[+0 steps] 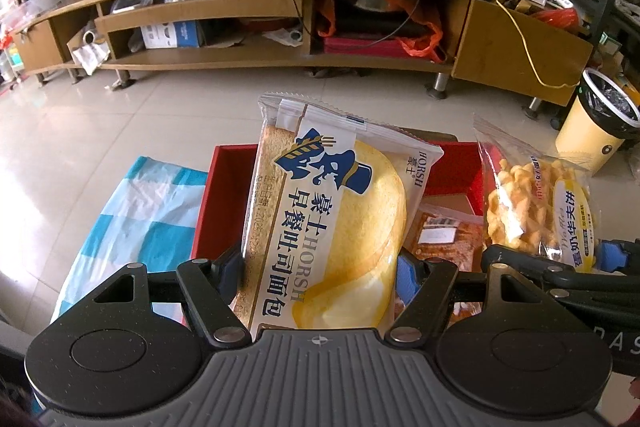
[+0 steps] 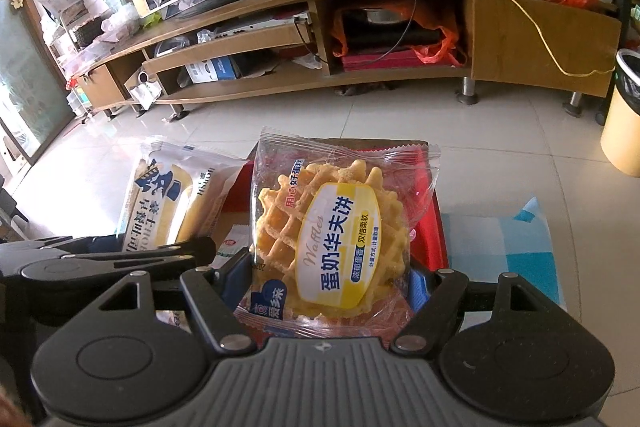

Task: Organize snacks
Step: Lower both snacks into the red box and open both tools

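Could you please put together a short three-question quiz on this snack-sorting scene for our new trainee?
1. True or false: the left gripper is shut on the toast bread packet.
2. Which snack is between the right gripper's pads? A. waffle packet B. chocolate bar C. canned drink
3. Fill in: both packets are held over a ___ coloured box.

Key
1. True; its blue pads press the packet's sides.
2. A; the same packet also shows at the right edge of the left wrist view.
3. Red; at least one more wrapped snack already lies inside it.
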### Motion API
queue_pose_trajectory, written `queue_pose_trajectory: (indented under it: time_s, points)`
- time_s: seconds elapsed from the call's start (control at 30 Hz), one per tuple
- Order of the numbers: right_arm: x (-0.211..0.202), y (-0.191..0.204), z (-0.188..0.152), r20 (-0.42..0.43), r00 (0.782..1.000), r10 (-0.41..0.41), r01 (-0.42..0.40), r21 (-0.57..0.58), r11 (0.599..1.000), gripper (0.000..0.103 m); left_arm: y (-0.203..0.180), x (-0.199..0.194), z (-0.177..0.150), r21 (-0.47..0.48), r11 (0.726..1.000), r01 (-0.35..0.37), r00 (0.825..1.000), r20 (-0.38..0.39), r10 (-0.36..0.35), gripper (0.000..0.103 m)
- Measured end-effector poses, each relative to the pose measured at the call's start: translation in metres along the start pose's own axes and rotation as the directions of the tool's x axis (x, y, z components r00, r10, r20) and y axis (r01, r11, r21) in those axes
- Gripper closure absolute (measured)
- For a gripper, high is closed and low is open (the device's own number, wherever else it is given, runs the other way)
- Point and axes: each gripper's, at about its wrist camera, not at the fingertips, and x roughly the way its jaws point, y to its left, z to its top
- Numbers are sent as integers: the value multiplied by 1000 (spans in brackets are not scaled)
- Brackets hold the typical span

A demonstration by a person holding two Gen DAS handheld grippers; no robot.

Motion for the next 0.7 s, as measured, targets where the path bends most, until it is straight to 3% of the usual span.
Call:
queue_pose_trajectory:
  time_s: [0.7]
  points:
    - [49,-9,7,-64,997,-36,35,-6,999,32,-1,43,0,16,999,-44,997,-67,45,26]
